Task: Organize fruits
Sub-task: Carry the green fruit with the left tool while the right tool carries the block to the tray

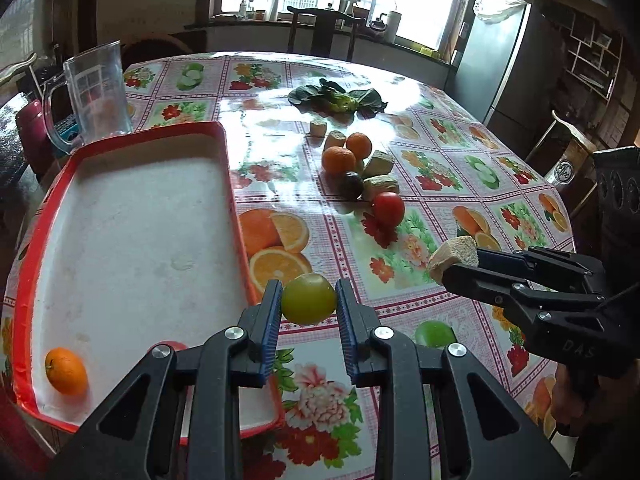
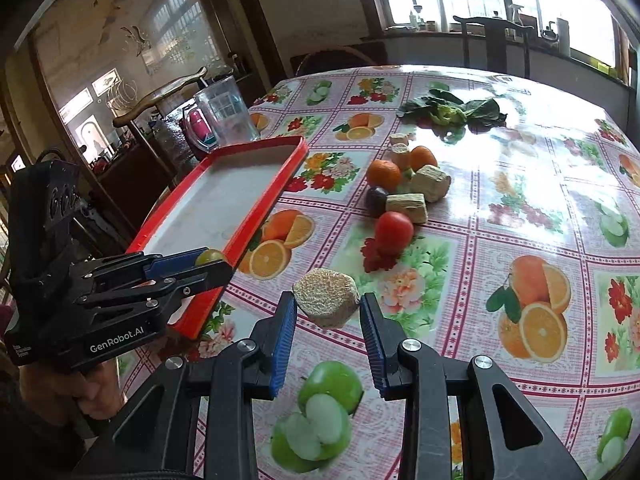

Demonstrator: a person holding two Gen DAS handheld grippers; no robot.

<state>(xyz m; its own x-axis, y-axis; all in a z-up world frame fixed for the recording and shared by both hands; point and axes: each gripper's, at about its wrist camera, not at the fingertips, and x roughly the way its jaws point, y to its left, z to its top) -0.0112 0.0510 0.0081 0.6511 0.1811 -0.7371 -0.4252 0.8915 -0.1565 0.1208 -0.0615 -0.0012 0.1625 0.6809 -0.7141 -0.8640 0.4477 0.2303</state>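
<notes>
Glossy fruit-print tablecloth (image 1: 400, 80) covers the whole table, so printed oranges and apples could be mistaken for real fruit. Red-rimmed tray (image 1: 224, 168) sits at the left with one orange (image 1: 66, 371) in its near corner and something red partly hidden behind the left gripper. Loose pile mid-table: two oranges (image 1: 338, 160), red tomato (image 1: 388, 209), a dark fruit, pale cut chunks, leafy greens behind. Left gripper (image 1: 309, 300) is clamped narrowly on a green fruit (image 1: 309, 298), held just beside the tray's right rim; released there it would likely hit the rim and roll away. Right gripper (image 2: 328, 306) pinches a pale fibrous chunk (image 2: 325, 297) above the cloth; its crumbly face may slip.
</notes>
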